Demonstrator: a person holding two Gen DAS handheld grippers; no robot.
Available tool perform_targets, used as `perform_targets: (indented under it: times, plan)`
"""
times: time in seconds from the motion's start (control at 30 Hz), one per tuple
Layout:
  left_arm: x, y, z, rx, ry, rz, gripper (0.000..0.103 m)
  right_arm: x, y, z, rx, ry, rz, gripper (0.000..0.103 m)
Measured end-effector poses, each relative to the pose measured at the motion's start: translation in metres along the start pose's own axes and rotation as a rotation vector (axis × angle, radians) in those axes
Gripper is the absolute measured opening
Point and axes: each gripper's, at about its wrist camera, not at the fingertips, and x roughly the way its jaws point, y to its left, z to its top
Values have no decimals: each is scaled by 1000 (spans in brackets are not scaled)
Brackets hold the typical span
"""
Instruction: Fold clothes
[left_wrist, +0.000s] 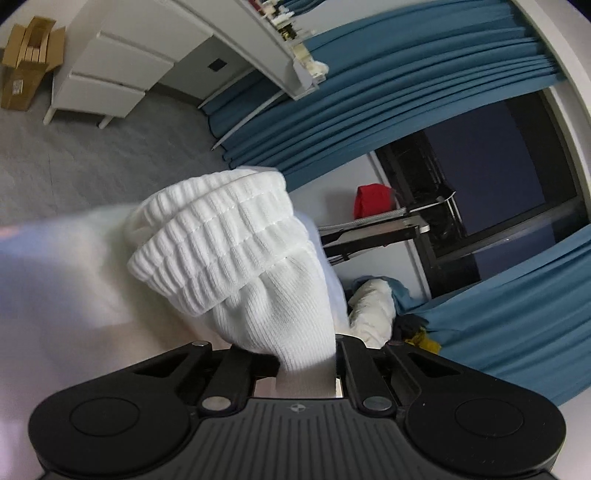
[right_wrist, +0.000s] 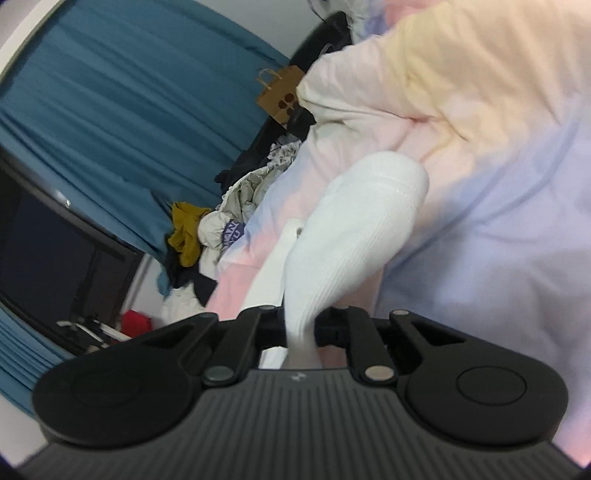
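Both tongs, left (left_wrist: 306, 363) and right (right_wrist: 301, 332), pinch a label-less white sock (left_wrist: 229, 251).

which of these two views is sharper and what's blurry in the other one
Left wrist view is sharper: the sock's ribbed cuff reads crisply in the left gripper. Right wrist view is smeared; the sock, curtain and bedding look soft.

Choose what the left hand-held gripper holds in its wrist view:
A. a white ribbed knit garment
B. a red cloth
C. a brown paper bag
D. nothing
A: the left hand-held gripper is shut on the white ribbed knit garment, whose fabric runs down between its fingers.
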Motion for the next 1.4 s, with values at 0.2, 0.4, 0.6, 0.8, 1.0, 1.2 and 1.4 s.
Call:
perform_targets:
  times: [0.2,0.4,0.6,0.8,1.0,1.2,1.4]
  plan:
    - [-55,-4,13,30,29,34,9,-44,-7,-1,82,63,38,12]
    - [-86,63,-13,14,102,127,10,-63,-46,-10,159,125,-34,12]
    - [-102,118,-28,-35,123,118,20,-60,-88,-9,238,131,-79,11]
    - [-138,103,-37,43,123,181,36,-51,-87,-9,142,137,-85,10]
    - [-165,48,-50,248,86,285,53,-50,-92,-8,173,137,-66,10]
    - [-161,-18,-72,446,67,267,54,-50,-96,-7,195,137,-53,10]
    - [-131,-72,-118,609,90,211,55,-50,-96,-7,192,133,-50,10]
